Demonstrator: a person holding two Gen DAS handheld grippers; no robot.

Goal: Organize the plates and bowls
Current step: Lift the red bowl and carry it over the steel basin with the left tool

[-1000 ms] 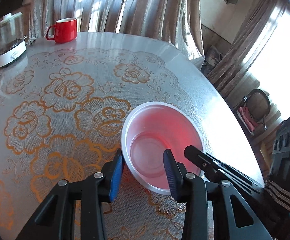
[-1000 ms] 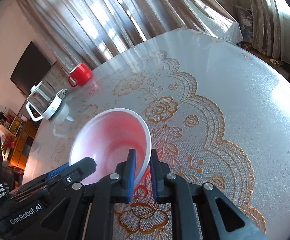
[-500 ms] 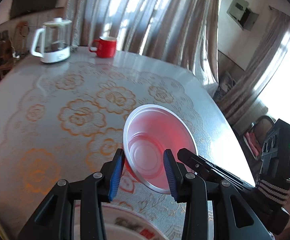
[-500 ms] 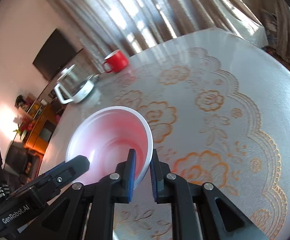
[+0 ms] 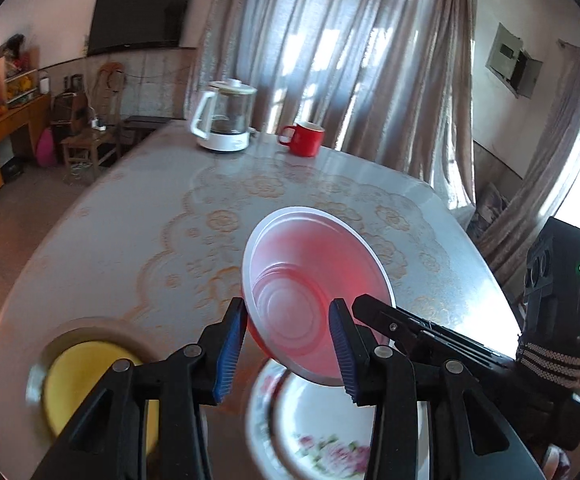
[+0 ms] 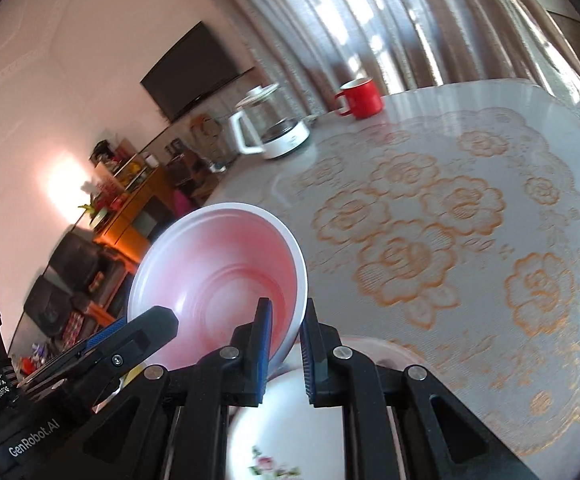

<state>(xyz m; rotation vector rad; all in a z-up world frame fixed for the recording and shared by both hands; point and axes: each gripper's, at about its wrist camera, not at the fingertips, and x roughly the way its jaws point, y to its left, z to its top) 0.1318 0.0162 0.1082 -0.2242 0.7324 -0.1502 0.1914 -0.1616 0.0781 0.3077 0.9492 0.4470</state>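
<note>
The right gripper [image 6: 284,344] pinches the near rim of the bowl [image 6: 226,276], one blue pad inside the wall and one outside, jaws pressed nearly together on it. The bowl is pink inside with a white rim, tilted, and held in the air above the counter [image 6: 469,184]. Directly below it lies a white plate [image 5: 317,420] with a flower print, partly hidden by the gripper bodies and blurred.

The left gripper [image 5: 288,344] has its jaws spread wide, one pad on each side of the bowl [image 5: 309,296] near its lower wall; whether the pads touch it cannot be told. The right gripper's finger [image 5: 409,324] reaches in from the right to the bowl's rim.

To the left on the counter [image 5: 130,240] sits a yellow dish [image 5: 82,376] with a dull metal rim, apart from the plate. At the far end stand a glass kettle [image 5: 226,116] on a white base and a red mug [image 5: 303,138], near each other, before the curtain [image 5: 329,52].
</note>
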